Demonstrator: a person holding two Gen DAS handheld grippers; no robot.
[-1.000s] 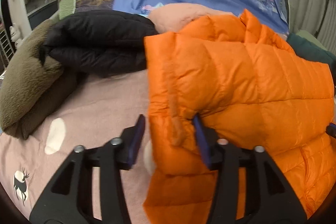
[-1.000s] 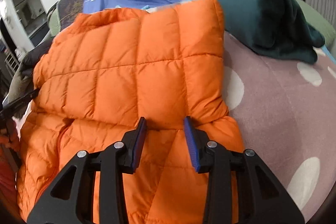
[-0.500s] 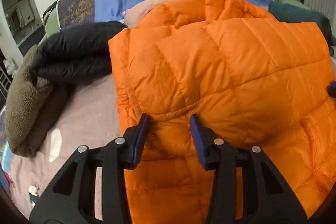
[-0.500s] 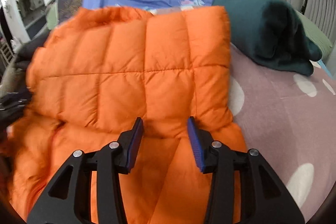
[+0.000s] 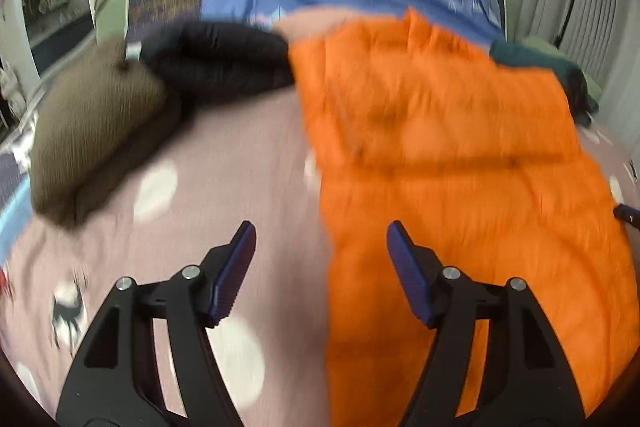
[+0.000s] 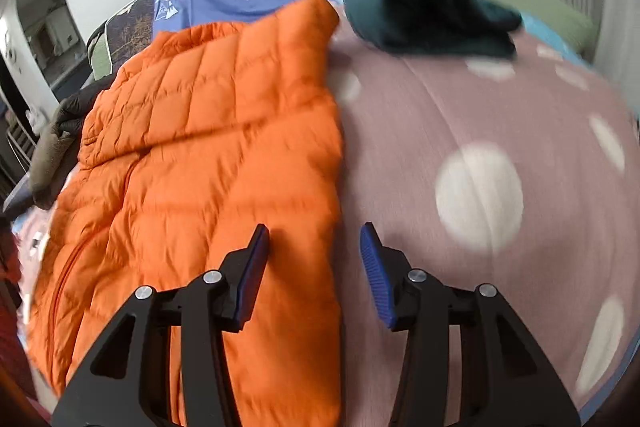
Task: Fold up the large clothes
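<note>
Between the opening fingers of the left gripper (image 5: 320,269), only the jacket (image 5: 440,155) edge and pink blanket (image 5: 240,155) are seen, nothing gripped. The right gripper (image 6: 314,269), also opening and empty, is held over the jacket's other edge.

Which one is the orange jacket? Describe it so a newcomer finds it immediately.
Start from the pink blanket with white dots covering the bed. The orange jacket lies spread across its middle, between a black garment on one side and a dark green garment on the other. It alone is bright orange, puffy and quilted.
</note>
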